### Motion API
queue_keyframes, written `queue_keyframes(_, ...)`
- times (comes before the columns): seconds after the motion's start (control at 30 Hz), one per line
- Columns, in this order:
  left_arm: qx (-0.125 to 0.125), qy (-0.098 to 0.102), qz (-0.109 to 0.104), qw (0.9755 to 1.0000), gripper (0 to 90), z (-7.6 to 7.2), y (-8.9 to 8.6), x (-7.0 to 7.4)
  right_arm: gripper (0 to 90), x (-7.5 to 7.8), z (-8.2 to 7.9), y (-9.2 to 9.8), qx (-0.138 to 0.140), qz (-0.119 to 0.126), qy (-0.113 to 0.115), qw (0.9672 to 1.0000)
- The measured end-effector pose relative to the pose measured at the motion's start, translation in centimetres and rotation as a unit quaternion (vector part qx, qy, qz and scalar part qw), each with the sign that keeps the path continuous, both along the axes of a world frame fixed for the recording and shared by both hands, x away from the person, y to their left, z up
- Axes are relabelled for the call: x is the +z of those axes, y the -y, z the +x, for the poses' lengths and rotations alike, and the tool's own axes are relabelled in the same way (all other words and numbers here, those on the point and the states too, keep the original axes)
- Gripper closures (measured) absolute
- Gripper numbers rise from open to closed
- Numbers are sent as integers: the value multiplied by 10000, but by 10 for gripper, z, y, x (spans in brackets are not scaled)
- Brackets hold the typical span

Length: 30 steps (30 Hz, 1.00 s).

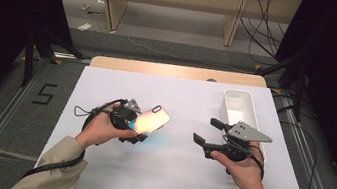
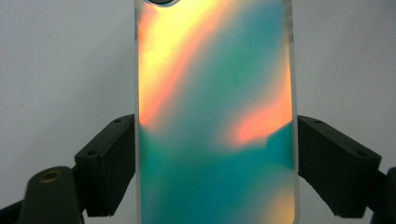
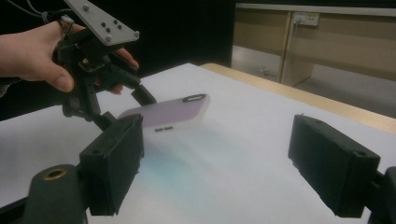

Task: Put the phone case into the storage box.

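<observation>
An iridescent phone case (image 1: pixel 152 120), shimmering orange, yellow and teal, is lifted a little off the white table cover (image 1: pixel 170 170) at centre left. My left gripper (image 1: pixel 133 128) is shut on its lower end, with the pads (image 2: pixel 116 158) pressed against its two long edges. In the left gripper view the phone case (image 2: pixel 215 116) stands upright between the jaws. My right gripper (image 1: pixel 205 130) hovers to the right of it, open and empty, pointing toward the case. In the right gripper view the phone case (image 3: pixel 173 116) lies ahead, slightly tilted, held by the left gripper (image 3: pixel 125 108).
A white rectangular bin (image 1: pixel 240 105) stands at the table's right side, just behind my right hand. The wooden table edge (image 1: pixel 175 70) runs along the back. A teal glow from the case falls on the cover beneath it.
</observation>
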<state>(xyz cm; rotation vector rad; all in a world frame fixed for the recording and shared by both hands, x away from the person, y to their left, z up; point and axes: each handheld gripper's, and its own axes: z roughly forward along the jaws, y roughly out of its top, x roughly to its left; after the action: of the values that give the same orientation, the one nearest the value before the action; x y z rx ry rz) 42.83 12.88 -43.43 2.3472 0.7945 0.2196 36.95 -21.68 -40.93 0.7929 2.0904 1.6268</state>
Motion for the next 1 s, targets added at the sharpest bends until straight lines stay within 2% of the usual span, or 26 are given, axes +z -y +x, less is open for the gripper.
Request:
queue_keyframes(0.13,80,25,-49,10000,171,-2,0,-1,191,0,3,-5,-12,8,-18,10000)
queue_keyframes(0.53,117,117,-213,9996,171,-7,3,0,193,1,15,-17,-39,35,-64,10000)
queue_keyframes(1.0,26,177,-185,9997,171,-15,11,-1,195,-2,31,-25,-146,85,-208,9996)
